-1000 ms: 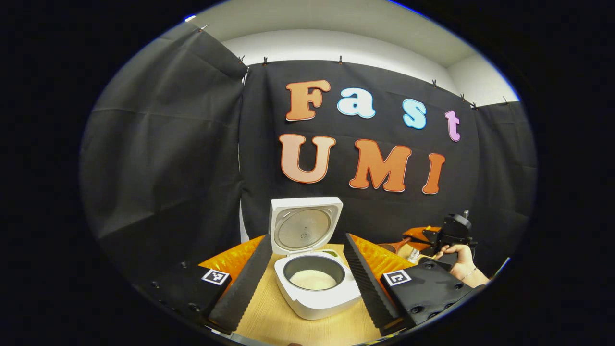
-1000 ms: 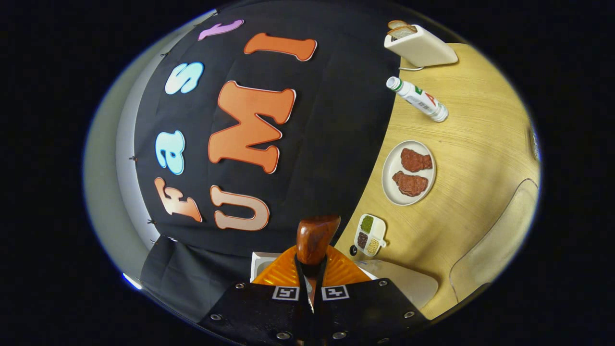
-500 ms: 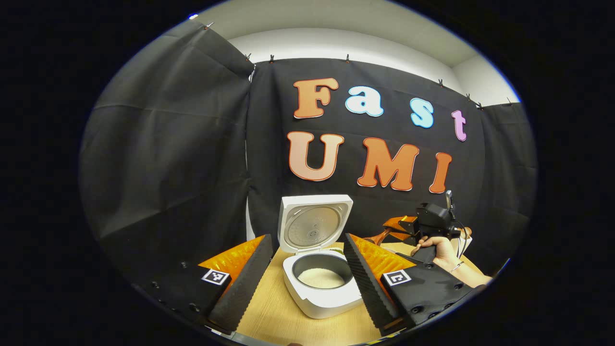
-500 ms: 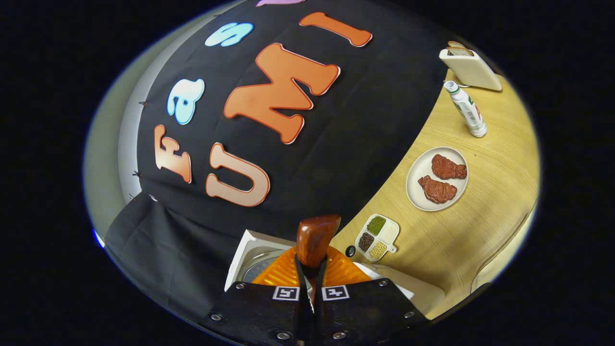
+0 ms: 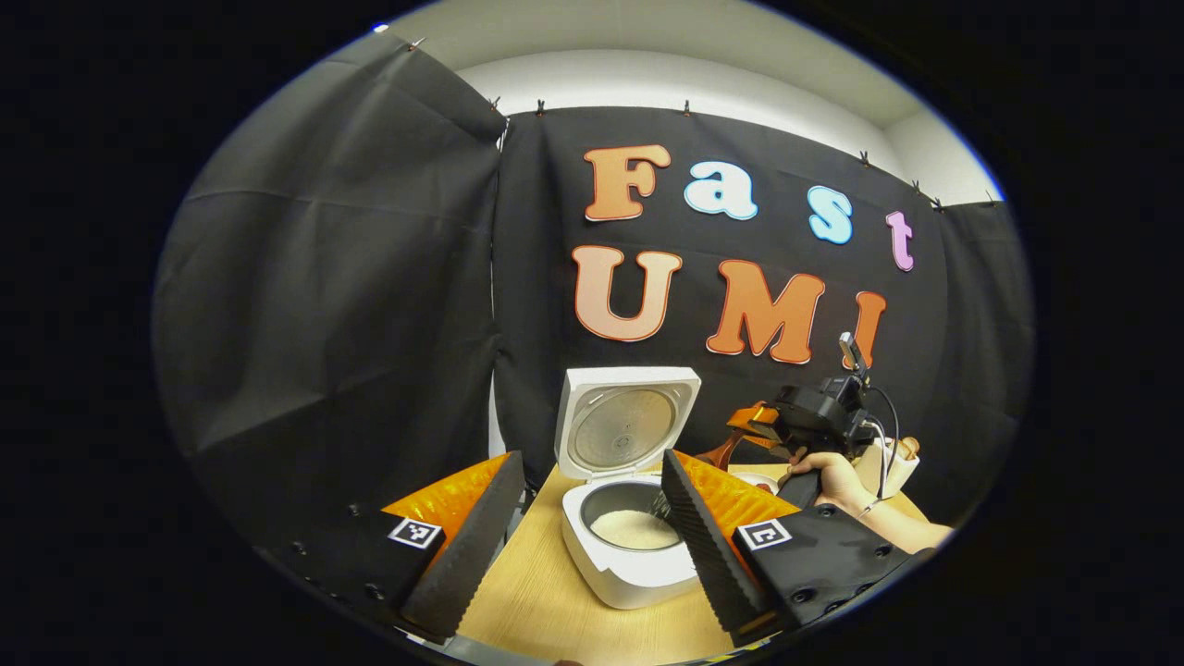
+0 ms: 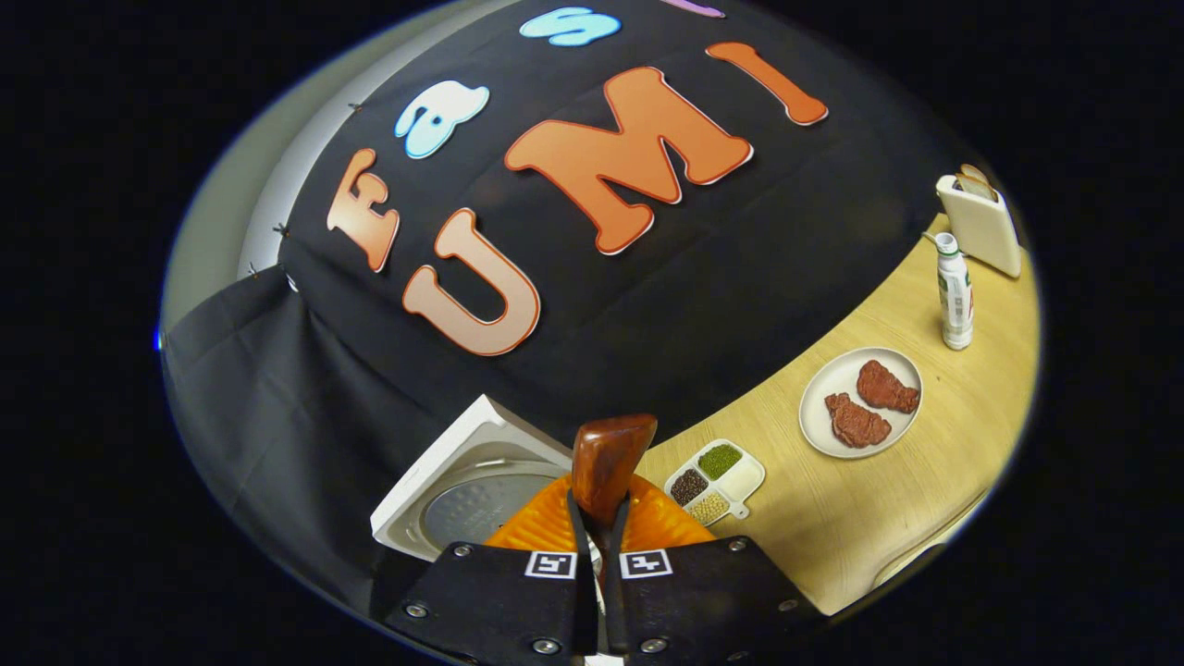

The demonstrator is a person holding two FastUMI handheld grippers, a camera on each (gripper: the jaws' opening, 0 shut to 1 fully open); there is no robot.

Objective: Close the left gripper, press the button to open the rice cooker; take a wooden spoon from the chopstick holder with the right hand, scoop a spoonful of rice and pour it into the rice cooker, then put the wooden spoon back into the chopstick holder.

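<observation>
Wooden spoon [image 6: 606, 462] pinched between right gripper [image 6: 595, 546] fingers, long axis pointing forward, away from camera, bowl end up over open rice cooker lid [image 6: 462, 490]. Beyond: divided condiment dish [image 6: 714, 477], plate of meat [image 6: 860, 402], bottle [image 6: 954, 294], toaster [image 6: 980, 225] on wooden table [image 6: 832, 518]. Left gripper [image 5: 583, 532] fingers spread wide, flanking rice cooker [image 5: 629, 555], rice inside.
</observation>
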